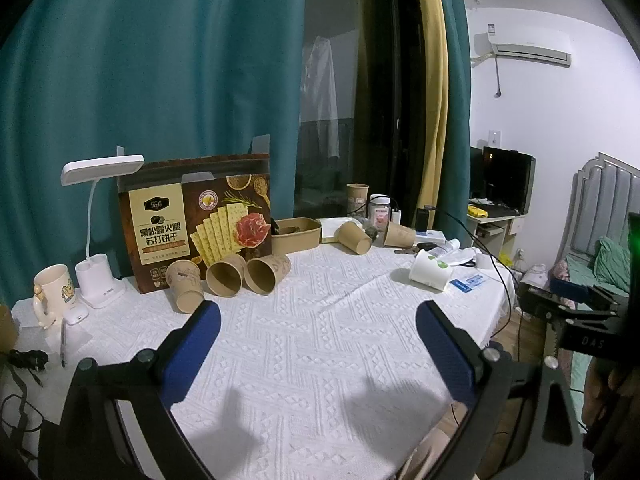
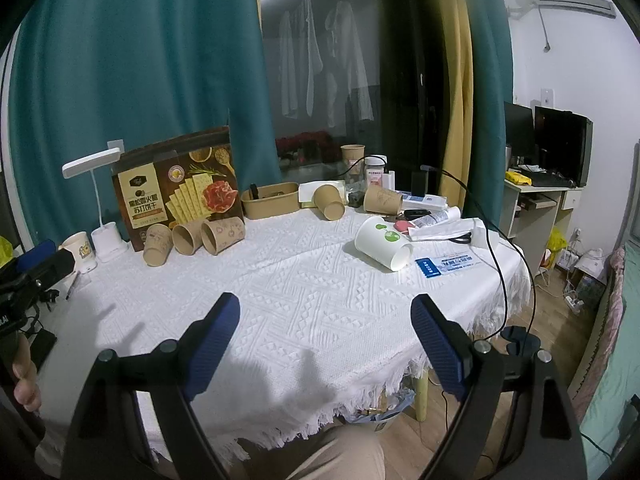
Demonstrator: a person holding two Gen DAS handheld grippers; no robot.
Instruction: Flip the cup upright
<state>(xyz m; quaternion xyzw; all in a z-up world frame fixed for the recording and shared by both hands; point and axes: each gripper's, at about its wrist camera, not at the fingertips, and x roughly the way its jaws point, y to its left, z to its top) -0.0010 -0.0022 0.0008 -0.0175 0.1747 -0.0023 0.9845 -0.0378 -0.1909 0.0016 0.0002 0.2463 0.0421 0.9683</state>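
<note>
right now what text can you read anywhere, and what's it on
"Tafe": cracker box, logo near the top.
"黑松露火腿 苏打饼干": same box, big title.
"DAS": black rig part, right edge of left wrist view.
Blue card, jar label, tube, brown cups' prints: too small or blurred to read.

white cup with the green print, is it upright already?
No, the white cup lies on its side on the tablecloth, open mouth toward the table edge.
</note>
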